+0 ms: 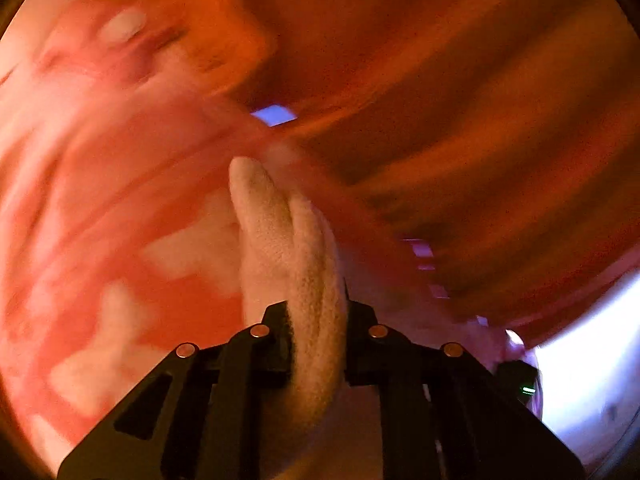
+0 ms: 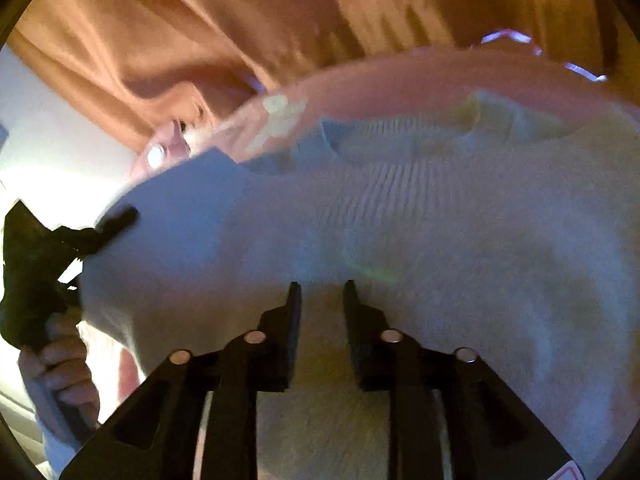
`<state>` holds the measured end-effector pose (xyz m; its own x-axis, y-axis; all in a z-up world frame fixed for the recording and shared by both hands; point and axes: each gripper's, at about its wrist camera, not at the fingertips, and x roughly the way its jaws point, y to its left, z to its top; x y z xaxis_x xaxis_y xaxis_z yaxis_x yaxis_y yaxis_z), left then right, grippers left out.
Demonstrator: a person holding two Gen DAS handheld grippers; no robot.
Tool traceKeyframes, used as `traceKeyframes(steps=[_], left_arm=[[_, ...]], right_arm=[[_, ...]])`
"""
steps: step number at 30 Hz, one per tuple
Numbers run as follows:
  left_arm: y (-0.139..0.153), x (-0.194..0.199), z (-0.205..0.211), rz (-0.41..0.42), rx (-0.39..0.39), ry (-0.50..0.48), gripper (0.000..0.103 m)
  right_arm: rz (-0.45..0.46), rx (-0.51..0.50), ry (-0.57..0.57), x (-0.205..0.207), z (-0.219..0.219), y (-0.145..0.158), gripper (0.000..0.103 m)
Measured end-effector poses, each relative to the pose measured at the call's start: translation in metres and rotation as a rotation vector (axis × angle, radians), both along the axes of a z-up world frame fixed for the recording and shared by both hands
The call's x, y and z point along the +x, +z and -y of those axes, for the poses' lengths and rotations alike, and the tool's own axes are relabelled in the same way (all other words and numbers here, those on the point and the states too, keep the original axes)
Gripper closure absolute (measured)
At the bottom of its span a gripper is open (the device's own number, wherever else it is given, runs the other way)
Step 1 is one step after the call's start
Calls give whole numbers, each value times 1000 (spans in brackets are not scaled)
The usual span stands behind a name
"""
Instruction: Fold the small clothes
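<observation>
A small white knitted garment (image 2: 400,220) fills the right wrist view, stretched wide, with a ribbed neckline at the top. My right gripper (image 2: 322,292) is shut on its edge. My left gripper (image 1: 316,312) is shut on a folded ridge of the same white knit (image 1: 288,240). The left gripper also shows in the right wrist view (image 2: 116,220) at the garment's left corner, held by a hand (image 2: 60,368). Behind the white knit lies pink cloth with pale shapes (image 1: 120,240), blurred.
Orange cloth (image 2: 240,20) fills the background of both views, and it shows in the left wrist view (image 1: 480,80) as well. A bright white surface (image 2: 40,140) shows at the left. The left wrist view is blurred.
</observation>
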<state>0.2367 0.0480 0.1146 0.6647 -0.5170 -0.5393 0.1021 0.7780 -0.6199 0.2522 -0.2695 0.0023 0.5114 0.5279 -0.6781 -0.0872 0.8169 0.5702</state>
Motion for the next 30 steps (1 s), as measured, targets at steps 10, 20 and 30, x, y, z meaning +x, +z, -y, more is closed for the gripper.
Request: traceKeyframes(steps=[10,20,30], left_arm=[[-29,-64,150,140,244,-414,78],[-23,-98,90,151,304,-401,22],[-49,-137,117,234,535,-606,14]], right_arm=[[-91,67,-273,-6,113,2,52],[-140,238,-105,-7,91,15,22],[-195,207,34,11,36,-2,31]])
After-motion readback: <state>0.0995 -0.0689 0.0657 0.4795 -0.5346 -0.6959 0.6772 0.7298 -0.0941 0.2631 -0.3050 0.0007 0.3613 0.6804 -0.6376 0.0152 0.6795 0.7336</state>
